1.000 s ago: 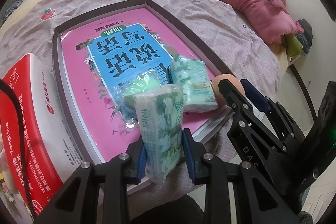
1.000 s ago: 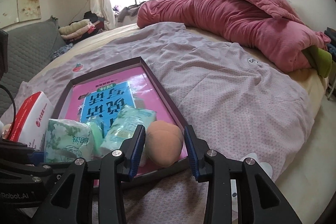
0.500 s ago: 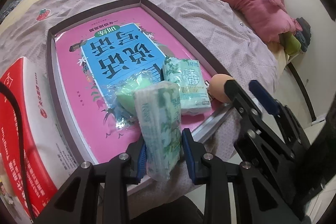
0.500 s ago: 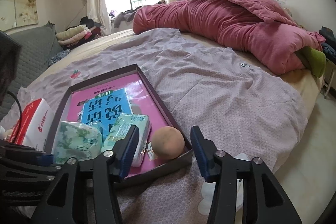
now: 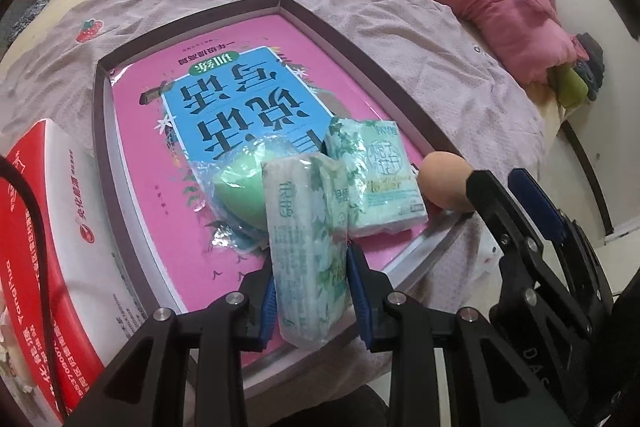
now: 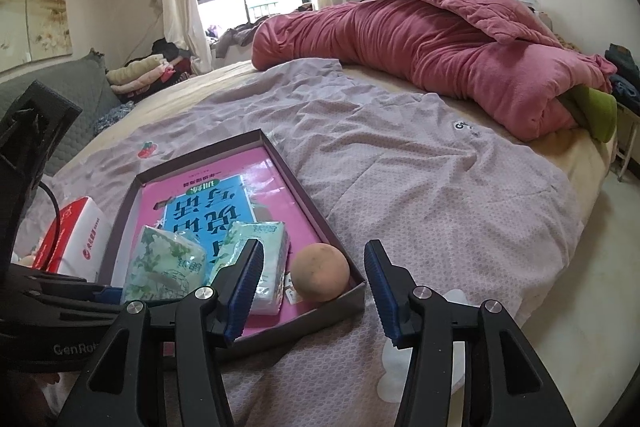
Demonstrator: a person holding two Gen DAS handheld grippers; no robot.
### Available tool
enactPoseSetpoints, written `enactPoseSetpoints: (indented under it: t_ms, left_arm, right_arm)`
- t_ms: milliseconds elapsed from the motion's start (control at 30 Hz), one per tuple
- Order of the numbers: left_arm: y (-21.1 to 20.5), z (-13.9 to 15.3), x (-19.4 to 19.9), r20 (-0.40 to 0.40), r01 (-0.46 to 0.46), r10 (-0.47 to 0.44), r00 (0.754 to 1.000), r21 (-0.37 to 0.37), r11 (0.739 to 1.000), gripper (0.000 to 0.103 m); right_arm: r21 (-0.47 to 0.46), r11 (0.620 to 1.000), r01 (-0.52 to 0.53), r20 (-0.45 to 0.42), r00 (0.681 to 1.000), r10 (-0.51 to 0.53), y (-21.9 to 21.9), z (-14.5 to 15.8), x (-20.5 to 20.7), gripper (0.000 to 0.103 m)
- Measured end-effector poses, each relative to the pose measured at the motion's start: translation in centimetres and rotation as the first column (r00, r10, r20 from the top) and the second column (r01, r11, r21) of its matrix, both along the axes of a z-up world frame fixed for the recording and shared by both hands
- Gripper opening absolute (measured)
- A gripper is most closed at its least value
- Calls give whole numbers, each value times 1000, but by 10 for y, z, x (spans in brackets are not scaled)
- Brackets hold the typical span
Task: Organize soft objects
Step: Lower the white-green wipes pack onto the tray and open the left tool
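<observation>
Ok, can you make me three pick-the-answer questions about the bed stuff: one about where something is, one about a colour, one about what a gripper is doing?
1. Where does the orange ball sit?
A. In a corner of the tray
B. On the red blanket
C. On the floor

2. What colour is the book cover lining the tray?
A. Yellow
B. Pink and blue
C. Black

3. What is the left gripper doing?
A. Hanging empty
B. Squeezing the ball
C. Pinching a tissue pack

Answers: 1 A, it rests against the tray's near walls. 2 B, pink surrounds a blue panel. 3 C, both pads press the pack's sides.
</observation>
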State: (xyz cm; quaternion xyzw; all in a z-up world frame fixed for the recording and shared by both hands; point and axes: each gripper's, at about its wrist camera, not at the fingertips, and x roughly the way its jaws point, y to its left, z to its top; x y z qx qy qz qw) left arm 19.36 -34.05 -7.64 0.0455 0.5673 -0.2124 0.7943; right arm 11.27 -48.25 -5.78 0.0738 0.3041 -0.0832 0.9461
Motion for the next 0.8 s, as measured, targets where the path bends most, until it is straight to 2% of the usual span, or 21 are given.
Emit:
enactPoseSetpoints:
  t_ms: [133, 333, 467, 667, 800]
  left_arm:
    - [0, 4, -1, 2, 10, -10, 1000, 2, 1000, 35]
    - [4, 6, -1, 0, 4, -4, 1000, 10, 1000, 42]
    - [7, 13, -2, 15, 1, -2, 1000, 9, 1000, 51]
    - [14, 28, -2, 39, -6, 7, 999, -5, 1000, 52]
    - [20, 37, -4, 48, -15, 16, 999, -23, 1000, 56]
  right_arm:
    - [3, 1000, -1, -3, 1000, 1, 1, 0, 1, 59]
    - [1, 1000, 5, -12, 1000, -5, 1, 1, 1, 60]
    - [-7, 1000, 4, -12, 1000, -4, 3, 4, 0, 60]
    - [-15, 1000, 4, -14, 1000, -4, 4, 7, 0, 61]
    - [-18, 1000, 6, -7, 1000, -6, 7, 10, -2, 70]
